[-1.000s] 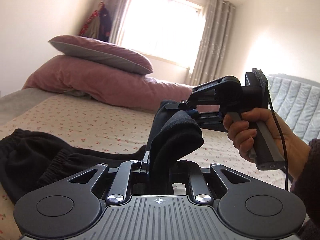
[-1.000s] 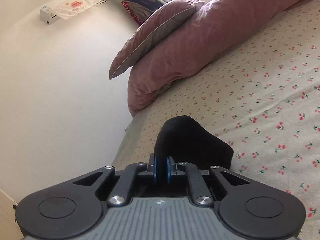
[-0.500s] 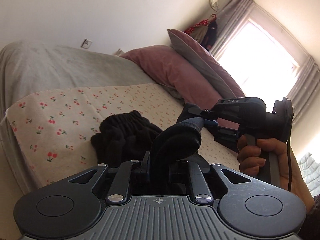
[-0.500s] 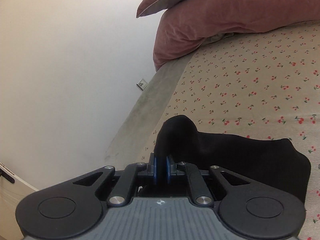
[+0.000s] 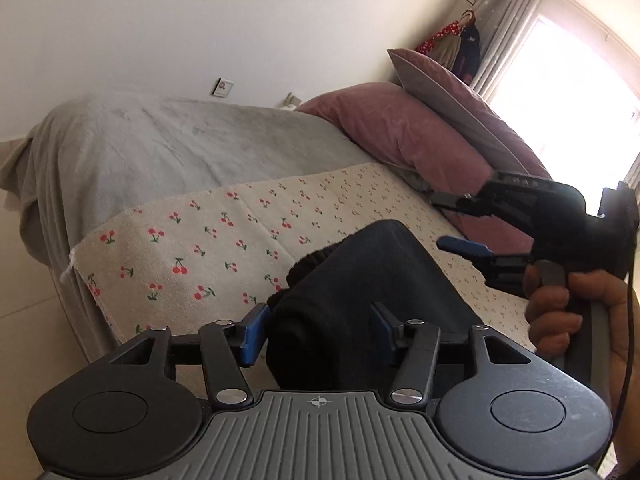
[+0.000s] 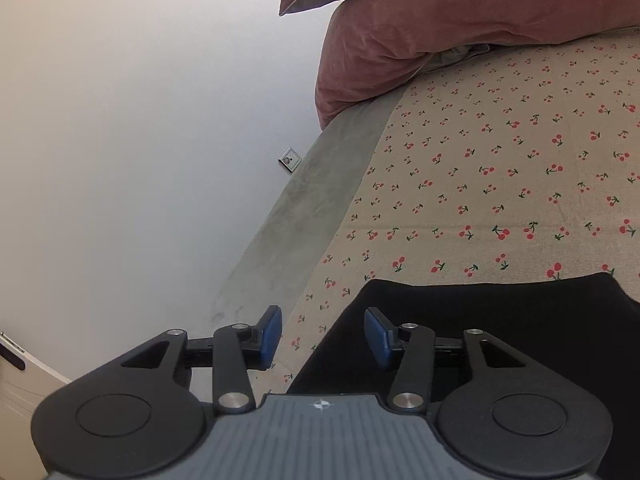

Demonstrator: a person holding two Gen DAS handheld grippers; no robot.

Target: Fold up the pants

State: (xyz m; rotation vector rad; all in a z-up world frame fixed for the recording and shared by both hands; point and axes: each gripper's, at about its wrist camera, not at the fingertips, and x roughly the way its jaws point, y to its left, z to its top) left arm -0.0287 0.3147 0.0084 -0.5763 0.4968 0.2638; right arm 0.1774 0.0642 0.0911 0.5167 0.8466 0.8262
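Trouble here would most likely come from the folded edge springing back: the black pants lie on the cherry-print sheet near the bed's corner, doubled over into a thick bundle, and neither tool is holding them. The left tool has its blue pads spread wide on either side of the rolled fabric, apparently not pinching it, so the bulky top layer could slump or unroll toward the gathered waistband end. The right tool is likewise spread apart, one pad over the sheet and the other over the cloth, gripping nothing; in the left wrist view the right tool hangs above the far side of the pants with both fingers parted. A second risk, as I judge it, is position: the bundle sits close to the sheet's edge beside the grey blanket, and a careless nudge or a snagged pad on withdrawal could drag it toward the drop. Thick, soft fabric like this will probably hold a crease poorly unless pressed flat. Counted: one pair of pants, two tools, one hand in view on the right tool's handle, two pink pillows stacked at the head of the bed, one printed sheet, one grey blanket, one wall socket plate.
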